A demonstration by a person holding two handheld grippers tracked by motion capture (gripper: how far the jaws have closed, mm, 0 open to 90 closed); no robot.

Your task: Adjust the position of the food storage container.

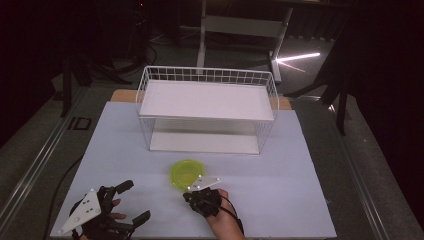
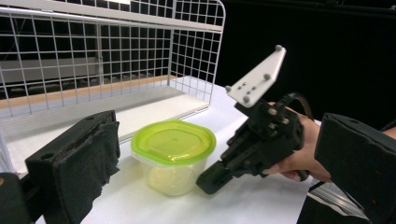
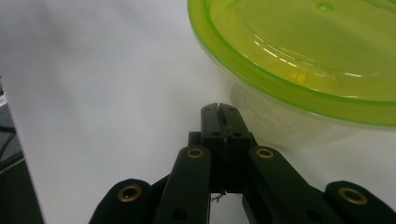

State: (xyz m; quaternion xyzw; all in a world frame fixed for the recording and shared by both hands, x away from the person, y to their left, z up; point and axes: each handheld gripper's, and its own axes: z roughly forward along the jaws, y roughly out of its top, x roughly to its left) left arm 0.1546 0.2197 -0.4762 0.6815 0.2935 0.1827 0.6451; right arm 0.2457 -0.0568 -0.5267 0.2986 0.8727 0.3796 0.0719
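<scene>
The container (image 1: 185, 173) with its lime-green lid (image 2: 173, 142) sat on the white table (image 1: 280, 190) toward its near edge, about midway between the left and right edges, in front of the white wire basket (image 1: 207, 75) whose white shelf board (image 1: 207, 100) stood toward the far edge. I had my right gripper (image 1: 189, 196) low at the container's near side, its jaws pressed together on nothing, tips just beside the clear wall under the lid's rim. My left gripper (image 1: 136, 201) rested near the table's near left corner, jaws spread wide and empty, well apart from the container.
</scene>
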